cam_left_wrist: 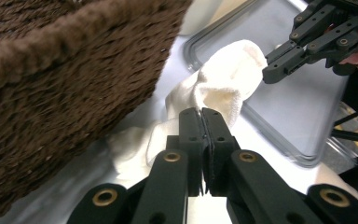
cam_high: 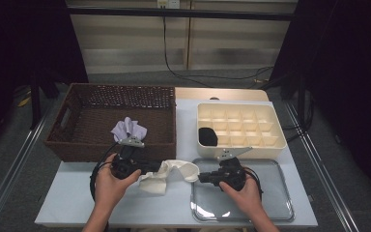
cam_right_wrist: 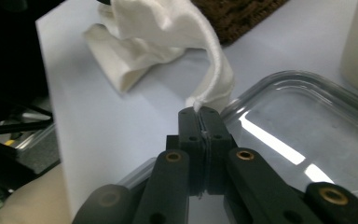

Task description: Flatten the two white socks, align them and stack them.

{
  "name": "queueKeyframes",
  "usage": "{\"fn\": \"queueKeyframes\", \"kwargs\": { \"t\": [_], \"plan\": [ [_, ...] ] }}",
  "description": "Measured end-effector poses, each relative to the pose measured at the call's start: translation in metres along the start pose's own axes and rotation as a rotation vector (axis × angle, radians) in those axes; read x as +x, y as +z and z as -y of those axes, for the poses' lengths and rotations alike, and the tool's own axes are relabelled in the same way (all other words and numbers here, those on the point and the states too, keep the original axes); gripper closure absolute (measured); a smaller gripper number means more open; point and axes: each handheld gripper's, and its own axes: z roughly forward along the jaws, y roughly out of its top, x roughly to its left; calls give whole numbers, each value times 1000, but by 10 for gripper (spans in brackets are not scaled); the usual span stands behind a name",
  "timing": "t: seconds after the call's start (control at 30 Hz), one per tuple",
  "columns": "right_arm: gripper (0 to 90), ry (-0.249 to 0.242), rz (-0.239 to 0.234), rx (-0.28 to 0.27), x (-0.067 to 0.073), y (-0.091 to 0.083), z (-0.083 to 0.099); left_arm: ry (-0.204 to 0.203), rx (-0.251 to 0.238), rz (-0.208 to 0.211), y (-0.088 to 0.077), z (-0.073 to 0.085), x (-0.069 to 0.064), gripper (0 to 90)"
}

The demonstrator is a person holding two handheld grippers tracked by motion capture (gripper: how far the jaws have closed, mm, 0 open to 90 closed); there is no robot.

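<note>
A white cloth [cam_high: 174, 171] hangs stretched between my two grippers just above the table, in front of the basket. On its left end my left gripper [cam_high: 157, 166] is shut, and in the left gripper view the jaws [cam_left_wrist: 200, 114] meet with the cloth [cam_left_wrist: 219, 88] bunched at their tips. My right gripper [cam_high: 200, 178] is shut on the right end, over the left edge of the clear tray [cam_high: 270, 193]. The right gripper view has its jaws [cam_right_wrist: 200, 112] pinching a narrow corner of the cloth [cam_right_wrist: 168, 28]. From the left gripper view, the right gripper [cam_left_wrist: 268, 74] touches the cloth's far edge.
A brown wicker basket [cam_high: 92, 145] stands at the back left with a lilac cloth [cam_high: 128, 128] inside. At the back right is a cream compartment box [cam_high: 270, 145] with a black item [cam_high: 207, 137] in one cell. The white table [cam_high: 77, 198] ends close to the person.
</note>
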Motion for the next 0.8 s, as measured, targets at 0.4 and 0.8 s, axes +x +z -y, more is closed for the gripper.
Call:
{"fn": "queueKeyframes", "kwargs": {
  "t": [0.4,0.8],
  "plan": [
    [888,79,-100,25,-3,-27,13,-44,23,-22,5,4,13,825],
    [887,155,-60,26,-31,-17,21,8,-28,-19,-2,4,4,624]
  ]
}}
